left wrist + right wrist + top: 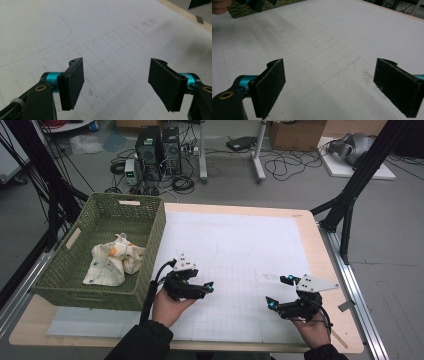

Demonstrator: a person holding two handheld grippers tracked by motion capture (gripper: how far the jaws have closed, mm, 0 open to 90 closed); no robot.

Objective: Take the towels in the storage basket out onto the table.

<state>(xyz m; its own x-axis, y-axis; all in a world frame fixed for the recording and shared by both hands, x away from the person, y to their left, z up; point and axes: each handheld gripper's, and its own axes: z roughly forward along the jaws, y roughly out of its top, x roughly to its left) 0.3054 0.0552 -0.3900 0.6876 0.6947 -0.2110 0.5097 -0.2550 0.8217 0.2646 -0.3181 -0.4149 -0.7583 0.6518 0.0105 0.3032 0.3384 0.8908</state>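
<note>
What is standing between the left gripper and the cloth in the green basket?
The basket's near side wall stands between the left gripper and the crumpled cloth. The basket is open on top, and both jaws are open and empty.

No legible text, brand, number or sign on any item. The white mat (240,250) carries only a faint printed grid and curved outlines, without lettering. The basket (150,245) bears two blank tags; any marking on them is too small to read.
</note>
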